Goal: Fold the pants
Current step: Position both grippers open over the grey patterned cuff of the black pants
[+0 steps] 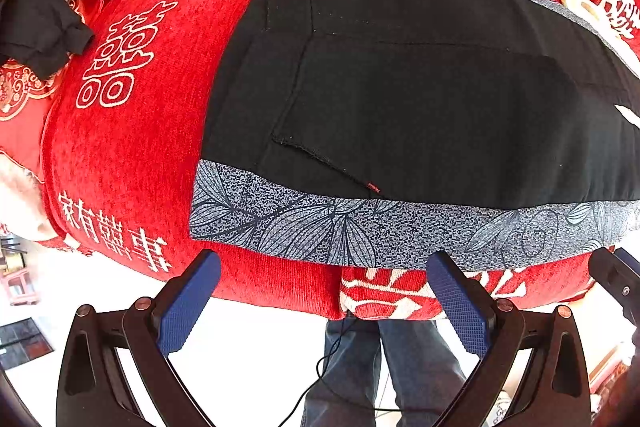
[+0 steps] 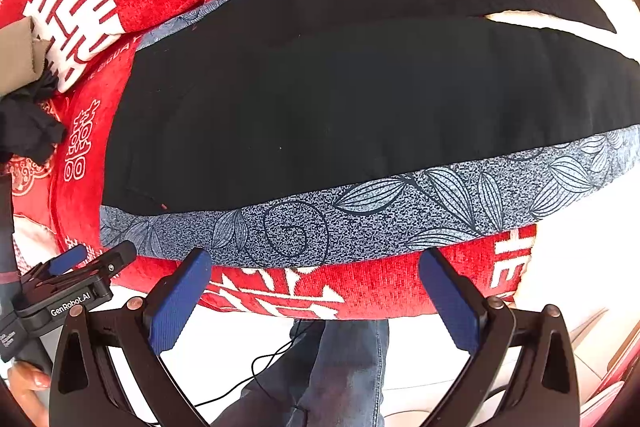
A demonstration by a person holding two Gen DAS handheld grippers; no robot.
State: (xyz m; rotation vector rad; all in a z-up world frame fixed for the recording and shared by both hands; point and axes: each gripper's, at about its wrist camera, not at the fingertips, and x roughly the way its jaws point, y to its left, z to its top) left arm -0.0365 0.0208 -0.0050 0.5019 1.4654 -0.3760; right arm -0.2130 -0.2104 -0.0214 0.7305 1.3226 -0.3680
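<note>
— Pants point(image 1: 420, 99): how many, and where?
— One black pair with grey leaf-print side bands, spread flat on the red cover point(image 1: 132, 155), a rear pocket facing up.
— And the claws?
— Two. Left claw point(image 1: 326, 303) and right claw point(image 2: 316, 297) both gape wide, empty, hovering at the near edge.
— Any writing?
— "GenRobot.AI" on the left tool; white Chinese characters on the cover. One dark cloth point(image 1: 40, 23) lies crumpled at the far left.

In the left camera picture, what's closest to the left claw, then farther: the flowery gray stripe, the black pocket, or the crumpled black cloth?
From the left claw:
1. Flowery gray stripe, just ahead along the pants' near edge.
2. Black pocket, farther in, mid-pants.
3. Crumpled black cloth, far left on the red cover.
</note>
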